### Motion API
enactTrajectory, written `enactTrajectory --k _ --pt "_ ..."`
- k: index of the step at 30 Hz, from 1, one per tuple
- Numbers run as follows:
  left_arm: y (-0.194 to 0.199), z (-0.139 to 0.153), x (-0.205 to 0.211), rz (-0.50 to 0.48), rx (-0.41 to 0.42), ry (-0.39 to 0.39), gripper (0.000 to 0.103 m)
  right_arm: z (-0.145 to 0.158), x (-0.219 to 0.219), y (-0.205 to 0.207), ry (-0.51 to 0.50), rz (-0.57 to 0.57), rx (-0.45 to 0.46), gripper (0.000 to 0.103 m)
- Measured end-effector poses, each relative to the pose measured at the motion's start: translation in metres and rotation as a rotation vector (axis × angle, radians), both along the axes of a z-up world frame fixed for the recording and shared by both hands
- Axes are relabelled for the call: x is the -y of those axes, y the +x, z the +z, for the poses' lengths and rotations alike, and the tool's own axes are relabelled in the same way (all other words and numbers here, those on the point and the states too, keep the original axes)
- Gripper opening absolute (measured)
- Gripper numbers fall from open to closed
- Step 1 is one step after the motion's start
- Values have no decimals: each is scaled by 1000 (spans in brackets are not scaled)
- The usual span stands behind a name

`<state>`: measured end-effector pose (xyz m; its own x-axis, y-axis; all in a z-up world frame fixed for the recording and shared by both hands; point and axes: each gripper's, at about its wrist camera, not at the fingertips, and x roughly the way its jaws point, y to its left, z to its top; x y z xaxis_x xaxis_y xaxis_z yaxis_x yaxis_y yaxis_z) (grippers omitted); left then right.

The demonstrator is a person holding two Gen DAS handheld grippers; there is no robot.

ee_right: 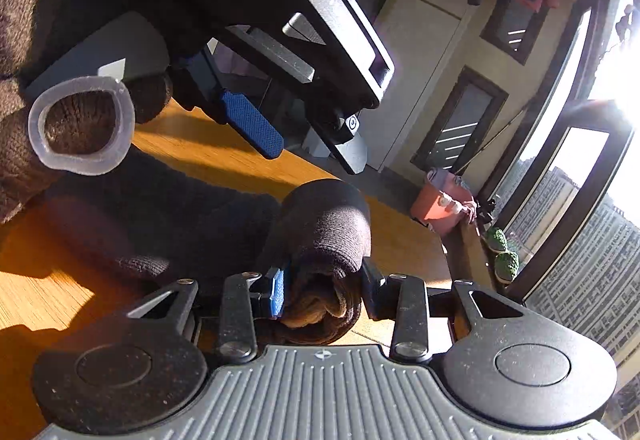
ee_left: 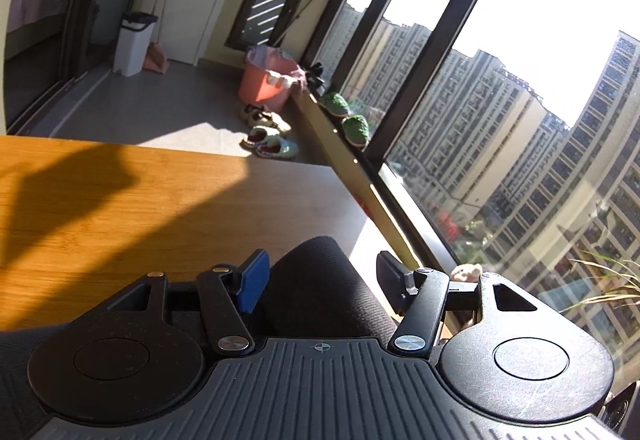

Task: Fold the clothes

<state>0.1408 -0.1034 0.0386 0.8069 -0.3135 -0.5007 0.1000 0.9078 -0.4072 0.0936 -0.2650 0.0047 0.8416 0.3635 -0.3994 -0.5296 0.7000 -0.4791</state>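
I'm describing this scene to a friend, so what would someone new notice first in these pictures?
First the dark rolled garment, clamped between the right gripper fingers above the sunlit wooden table. In the left wrist view the same roll sits between the open left gripper fingers. Beyond, tall apartment blocks fill the big window, with a pink bucket on the floor.

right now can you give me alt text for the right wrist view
The right gripper clamps a rolled dark knit garment over a sunlit wooden table. The left gripper hangs above it, jaws apart, beside a dark knit glove; a pink bucket stands by the windows.
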Motion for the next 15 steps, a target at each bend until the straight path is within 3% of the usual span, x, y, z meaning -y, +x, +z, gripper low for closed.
enactTrajectory --k 3,7,9,11,13,15 --pt "2 -3 2 17 -8 44 68 -4 -10 -8 -43 31 37 37" --pt "6 -24 -5 57 -72 107 67 1 -4 -2 31 28 -31 42" --pt "6 -34 -13 80 -102 112 66 8 9 7 134 32 -125 49" --pt "6 -44 -20 103 -133 133 57 15 23 15 246 49 -226 56" --pt "2 -51 -26 111 -122 145 52 23 43 25 394 82 -347 57" --pt "0 -50 -28 107 -115 142 52 23 51 33 443 61 -388 55"
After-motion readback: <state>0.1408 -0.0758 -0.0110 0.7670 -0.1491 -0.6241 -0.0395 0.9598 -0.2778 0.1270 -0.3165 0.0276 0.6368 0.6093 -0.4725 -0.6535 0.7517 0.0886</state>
